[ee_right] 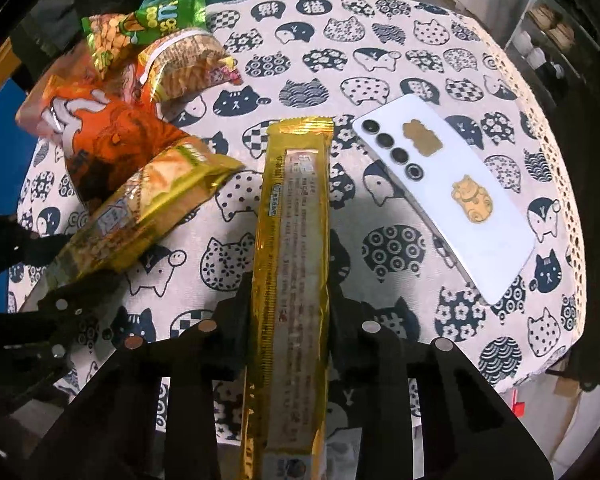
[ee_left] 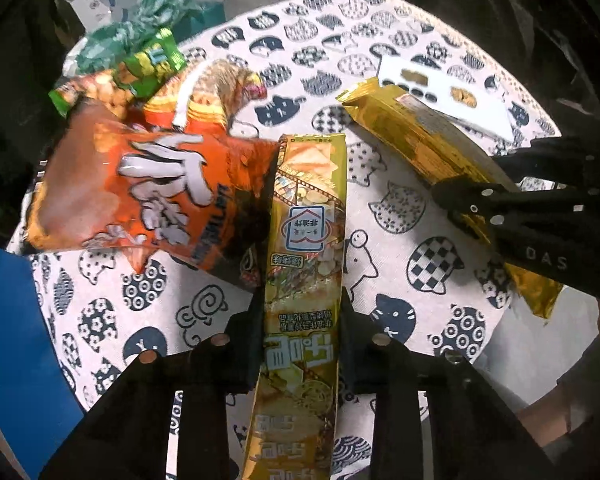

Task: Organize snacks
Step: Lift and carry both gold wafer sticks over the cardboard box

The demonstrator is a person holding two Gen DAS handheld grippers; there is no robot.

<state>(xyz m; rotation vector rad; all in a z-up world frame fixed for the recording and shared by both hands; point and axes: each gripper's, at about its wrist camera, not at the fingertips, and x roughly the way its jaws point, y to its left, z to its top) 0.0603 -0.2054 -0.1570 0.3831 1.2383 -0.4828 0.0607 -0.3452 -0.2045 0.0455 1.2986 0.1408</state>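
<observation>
Left gripper (ee_left: 300,340): both fingers are clamped on the sides of a long yellow cracker pack with printed face up (ee_left: 306,240), gripped in its lower half. The pack runs forward from between the fingers, its far end crimp lying well ahead of the tips. Off the left finger, an orange snack bag (ee_left: 140,184) overlaps the pack's far left edge; beyond that lie a smaller orange packet (ee_left: 208,96) and a green packet (ee_left: 140,72).

Right gripper (ee_right: 288,320): fingers are closed on the sides of a second gold cracker pack, seam side up (ee_right: 296,220), also held in its lower half, the rest projecting straight ahead of the tips. A white phone (ee_right: 452,196) lies on the cat-print tablecloth (ee_right: 380,60) off the right finger, near but apart from the pack.

Handling assessment: both packs appear light, with slick foil wrap, and stiff along their length only because of the stacked crackers inside. Contents are judged fragile; hard side pressure could crack them, and foil may slip under a loose grip. A hold nearer mid-length would balance each pack better; the end crimps are too thin and floppy to carry the weight squarely.

Risk noted: the left pack's far end may drag the orange bag on lifting
</observation>
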